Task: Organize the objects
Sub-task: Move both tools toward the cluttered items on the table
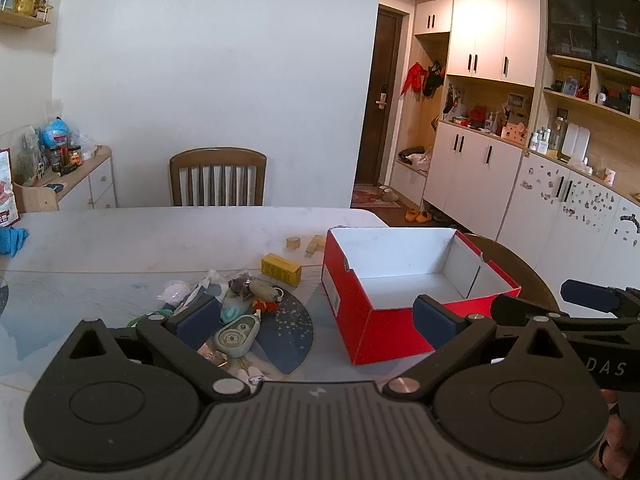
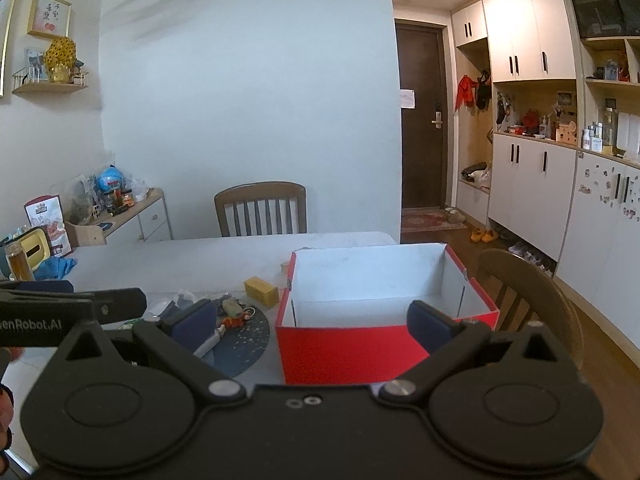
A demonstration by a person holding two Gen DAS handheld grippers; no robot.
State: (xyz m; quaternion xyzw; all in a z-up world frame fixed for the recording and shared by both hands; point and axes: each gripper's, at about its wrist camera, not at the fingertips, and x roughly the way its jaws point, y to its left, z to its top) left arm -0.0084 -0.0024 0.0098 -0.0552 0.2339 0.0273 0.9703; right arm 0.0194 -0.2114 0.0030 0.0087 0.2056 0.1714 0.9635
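I hold both claws above the near edge of the white table, and both tilt a little downward. My left claw is spread as wide as it goes, with nothing between its blue pads; past it lies a heap of small things on a dark round mat: a grey-green tape dispenser, a crumpled plastic wrapper and a small orange toy. A yellow box sits just behind the heap, and a roll of tape farther back. My right claw is just as wide and empty, facing the open red box, whose white inside holds nothing I can see. The red box stands just beside the mat, to its right.
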